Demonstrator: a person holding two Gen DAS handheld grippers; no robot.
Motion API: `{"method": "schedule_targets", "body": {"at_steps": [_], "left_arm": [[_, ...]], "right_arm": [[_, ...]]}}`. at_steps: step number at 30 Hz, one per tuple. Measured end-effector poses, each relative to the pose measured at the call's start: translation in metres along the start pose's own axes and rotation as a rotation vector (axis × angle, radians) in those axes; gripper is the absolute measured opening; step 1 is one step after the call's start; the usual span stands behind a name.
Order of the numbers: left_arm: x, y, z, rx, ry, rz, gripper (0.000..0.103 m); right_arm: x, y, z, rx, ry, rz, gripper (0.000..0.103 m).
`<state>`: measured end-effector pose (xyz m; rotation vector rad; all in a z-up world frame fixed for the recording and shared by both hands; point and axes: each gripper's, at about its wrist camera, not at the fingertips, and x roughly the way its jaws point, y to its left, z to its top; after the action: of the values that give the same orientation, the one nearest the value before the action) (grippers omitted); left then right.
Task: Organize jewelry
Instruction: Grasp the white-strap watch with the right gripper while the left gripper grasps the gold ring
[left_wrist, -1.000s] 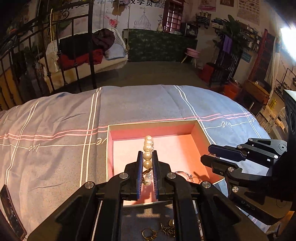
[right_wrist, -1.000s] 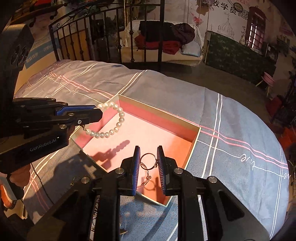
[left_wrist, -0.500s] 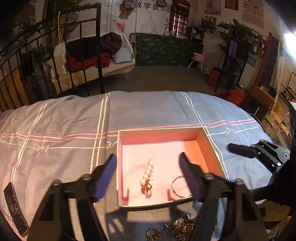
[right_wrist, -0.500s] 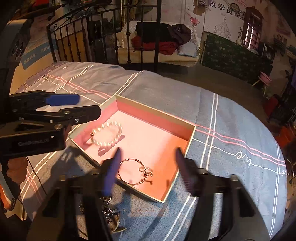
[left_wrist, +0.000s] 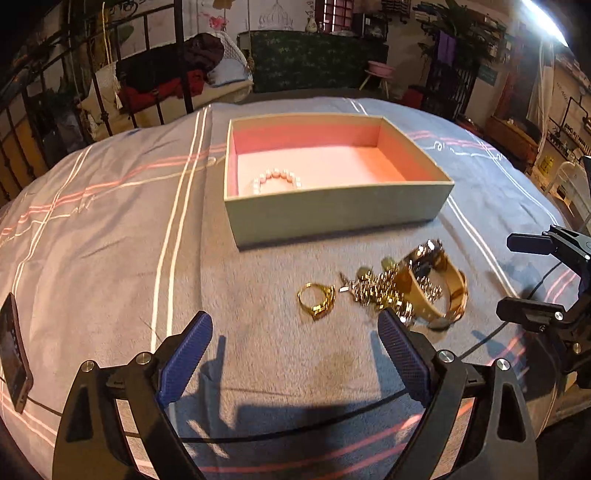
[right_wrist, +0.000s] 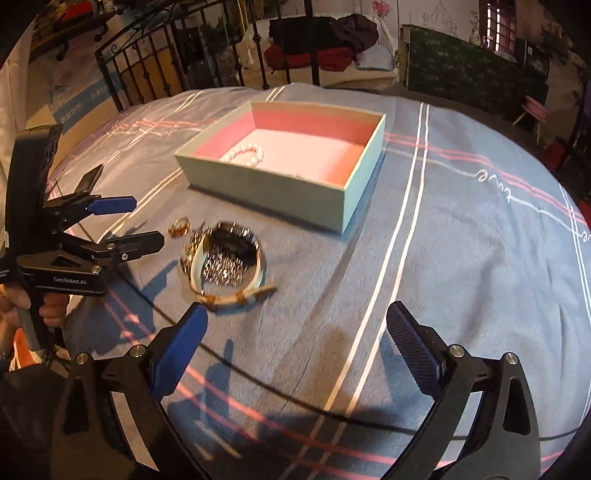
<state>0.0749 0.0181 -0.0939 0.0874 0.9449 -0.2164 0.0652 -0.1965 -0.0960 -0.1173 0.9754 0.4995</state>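
Note:
An open box (left_wrist: 332, 214) (right_wrist: 280, 184) with a pink lining stands on the bed. A pearl bracelet (left_wrist: 277, 179) (right_wrist: 245, 153) lies inside it at the left. In front of the box lie a gold ring (left_wrist: 317, 300) (right_wrist: 179, 226) and a heap of chains with a cream-strapped watch (left_wrist: 421, 288) (right_wrist: 227, 262). My left gripper (left_wrist: 291, 350) (right_wrist: 129, 223) is open and empty, low over the bedcover near the ring. My right gripper (right_wrist: 295, 347) (left_wrist: 524, 277) is open and empty, right of the heap.
The bedcover (left_wrist: 110, 229) is grey-blue with white and pink stripes. A phone (left_wrist: 14, 354) lies at its left edge. A black cable (right_wrist: 332, 398) runs across the front. An iron bed frame (right_wrist: 192, 55) stands behind.
Both grippers let go of their jewelry into the box, opened wide, and pulled back and down toward the loose pile in front of the box.

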Motion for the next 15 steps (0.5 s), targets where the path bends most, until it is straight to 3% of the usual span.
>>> {"method": "schedule_targets", "body": {"at_steps": [3, 10, 13, 15], "left_arm": [[0.014, 0.0, -0.006, 0.026, 0.031, 0.027, 0.09], [0.026, 0.006, 0.004, 0.027, 0.031, 0.0, 0.089], [0.027, 0.006, 0.008, 0.044, 0.023, -0.004, 0.083], [0.026, 0.001, 0.013, 0.061, 0.016, -0.009, 0.072]], "right_arm": [[0.013, 0.009, -0.008, -0.02, 0.046, -0.007, 0.096], [0.028, 0.019, -0.005, -0.054, 0.091, -0.035, 0.096], [0.027, 0.019, -0.006, -0.048, 0.091, -0.035, 0.096], [0.026, 0.018, -0.006, -0.046, 0.092, -0.037, 0.096]]}}
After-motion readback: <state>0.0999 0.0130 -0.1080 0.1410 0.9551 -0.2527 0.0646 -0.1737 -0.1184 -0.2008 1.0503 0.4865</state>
